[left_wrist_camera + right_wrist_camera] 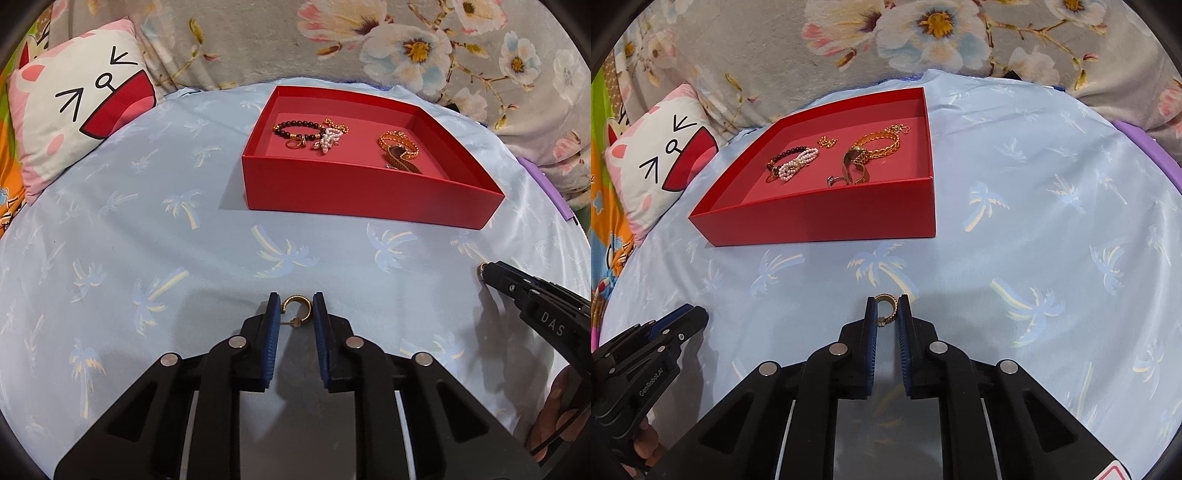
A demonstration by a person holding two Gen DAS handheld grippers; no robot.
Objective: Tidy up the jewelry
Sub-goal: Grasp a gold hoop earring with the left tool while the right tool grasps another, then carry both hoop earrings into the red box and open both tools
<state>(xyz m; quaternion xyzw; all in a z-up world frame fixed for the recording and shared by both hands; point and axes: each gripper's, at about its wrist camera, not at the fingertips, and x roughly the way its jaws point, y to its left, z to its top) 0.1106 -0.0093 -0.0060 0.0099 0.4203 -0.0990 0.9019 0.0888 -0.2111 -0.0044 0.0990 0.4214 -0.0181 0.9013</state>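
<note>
A red box [362, 192] [827, 218] sits on the blue palm-print cloth. It holds a black bead bracelet [295, 127], a pearl piece [328, 140] [798, 164], gold chain bracelets [399, 144] [879, 146] and a small ring [834, 180]. My left gripper [296, 308] is shut on a gold hoop earring [296, 303], held just above the cloth in front of the box. My right gripper [886, 308] is shut on a second gold hoop earring [886, 304], also low over the cloth. The right gripper's tip shows in the left wrist view [484, 271].
A cartoon-face pillow [74, 118] [653, 162] lies left of the box. A floral blanket [406, 44] rises behind the cloth. A purple edge [1148, 147] runs at the right. The left gripper's body [646, 350] sits at lower left of the right wrist view.
</note>
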